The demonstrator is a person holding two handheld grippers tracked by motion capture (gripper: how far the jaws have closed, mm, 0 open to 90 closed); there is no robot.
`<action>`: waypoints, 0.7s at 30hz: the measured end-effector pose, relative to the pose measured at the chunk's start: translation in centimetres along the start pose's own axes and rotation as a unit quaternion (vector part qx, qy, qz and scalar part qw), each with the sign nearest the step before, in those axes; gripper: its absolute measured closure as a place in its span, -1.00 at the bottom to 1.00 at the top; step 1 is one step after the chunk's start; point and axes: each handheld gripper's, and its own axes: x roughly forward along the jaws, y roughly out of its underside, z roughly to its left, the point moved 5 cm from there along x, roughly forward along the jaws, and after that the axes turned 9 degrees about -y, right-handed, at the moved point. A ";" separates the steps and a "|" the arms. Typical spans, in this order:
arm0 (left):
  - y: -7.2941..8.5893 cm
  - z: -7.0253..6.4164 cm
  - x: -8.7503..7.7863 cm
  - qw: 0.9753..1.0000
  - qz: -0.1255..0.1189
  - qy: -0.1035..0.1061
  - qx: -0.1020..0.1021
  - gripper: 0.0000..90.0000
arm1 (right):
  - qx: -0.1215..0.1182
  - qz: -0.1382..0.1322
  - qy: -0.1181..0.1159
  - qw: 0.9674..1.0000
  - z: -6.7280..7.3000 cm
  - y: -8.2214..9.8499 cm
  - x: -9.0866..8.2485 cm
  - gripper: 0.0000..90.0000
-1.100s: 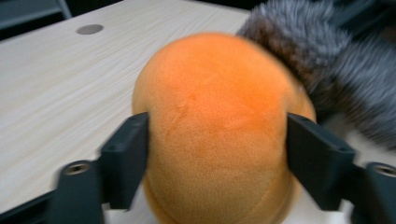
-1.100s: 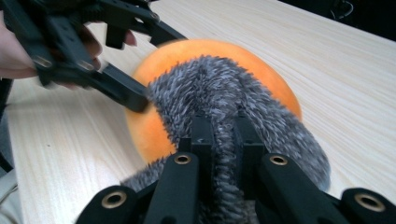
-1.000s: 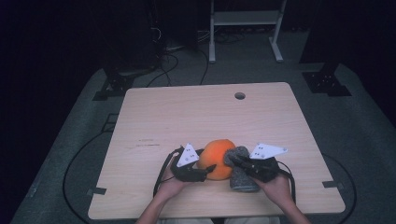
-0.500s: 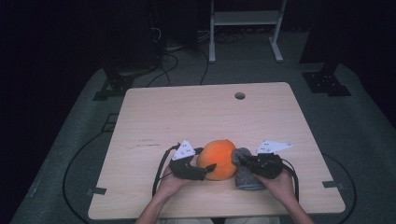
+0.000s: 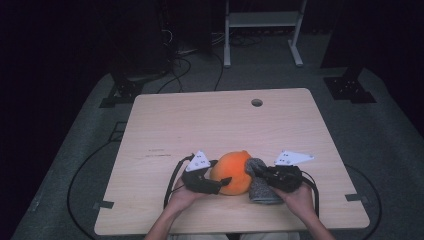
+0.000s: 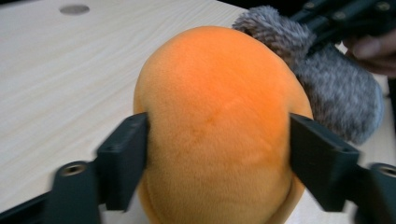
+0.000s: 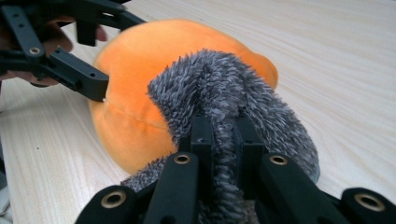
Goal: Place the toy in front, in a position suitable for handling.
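Barely shifting since earlier near the table's front edge: left gripper, jaws just easing together, straddling the orange plush; right gripper pinching its grey furry part taut.

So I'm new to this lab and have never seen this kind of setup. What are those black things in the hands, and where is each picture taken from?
A person sits at a wooden table and holds a hand-held gripper in each hand; no robot arm is involved. The high view looks down from above the table. Each of the other two pictures comes from a camera riding on one gripper and looking along its black fingers.

On the table lie an orange plush ball and, touching it, a fuzzy grey cloth piece. The left gripper has a finger on each side of the ball, touching it; these fingers have just closed a little. The right gripper is pinched shut on a fold of the grey cloth.
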 end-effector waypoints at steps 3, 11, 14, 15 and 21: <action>0.1 -0.2 -0.1 1.000 -0.002 -0.003 0.013 -0.34 | 0.026 0.019 0.018 0.999 -1.5 0.8 0.0 0.80; 0.0 -1.0 -0.3 0.998 -0.010 -0.005 0.066 -0.27 | 0.006 -0.008 0.014 1.000 -0.5 -0.3 -0.7 0.80; -0.2 -0.8 -0.3 0.999 -0.015 0.011 0.042 -0.48 | 0.019 -0.005 0.003 1.000 -0.8 0.3 -0.6 0.80; -0.2 -0.5 -0.2 1.000 -0.011 0.015 0.019 -0.62 | 0.024 -0.006 -0.002 1.000 -0.9 0.4 -0.6 0.80; -0.2 -0.4 0.0 1.000 -0.007 0.004 0.024 -0.40 | 0.022 -0.002 -0.001 1.000 -0.7 0.4 -0.4 0.80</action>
